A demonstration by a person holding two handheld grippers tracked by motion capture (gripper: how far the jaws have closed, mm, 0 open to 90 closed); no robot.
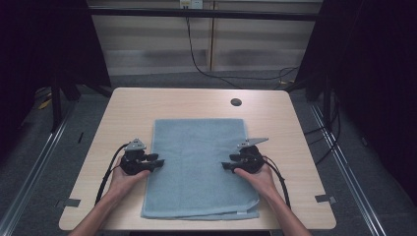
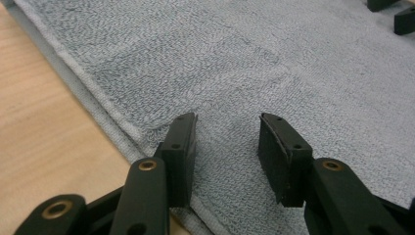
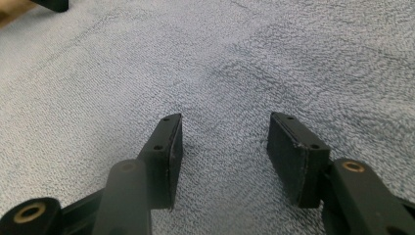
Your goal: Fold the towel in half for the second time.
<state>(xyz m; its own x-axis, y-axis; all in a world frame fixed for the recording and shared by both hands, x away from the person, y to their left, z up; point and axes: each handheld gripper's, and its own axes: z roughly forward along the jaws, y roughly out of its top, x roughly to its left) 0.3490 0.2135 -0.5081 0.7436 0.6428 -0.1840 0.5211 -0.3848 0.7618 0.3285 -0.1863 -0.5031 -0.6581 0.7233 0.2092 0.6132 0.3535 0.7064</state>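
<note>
Item one: a pale blue-grey terry towel (image 1: 199, 162), folded into a long rectangle, lying flat on your light wooden bench (image 1: 290, 128). Its long sides run away from you. In the high view the near end shows stacked layers, with a lower layer peeking out along the front edge.

Item two: your left gripper (image 1: 158, 163), black, two-jawed, held in your left hand (image 1: 123, 181). In the left gripper view its fingers (image 2: 180, 147) stand apart over the towel's left long edge, nothing pinched between them. The folded hem runs just outside the left finger, and bare bench lies beyond it. The right finger sits over the terry pile. Whether the tips rest on the cloth you cannot tell.

Item three: your right gripper (image 1: 226, 166), the same make, held in your right hand (image 1: 258, 181). In the right gripper view its fingers (image 3: 166, 152) are spread wide, with flat towel pile showing in the gap, in front of them and to both sides. Nothing is grasped.

Item four: the two grippers point inward at each other across the towel's middle, well apart, one at each long side.

Item five: a round dark cable hole (image 1: 236, 102) in the bench, well beyond both sets of fingers, past the towel's far edge.
</note>
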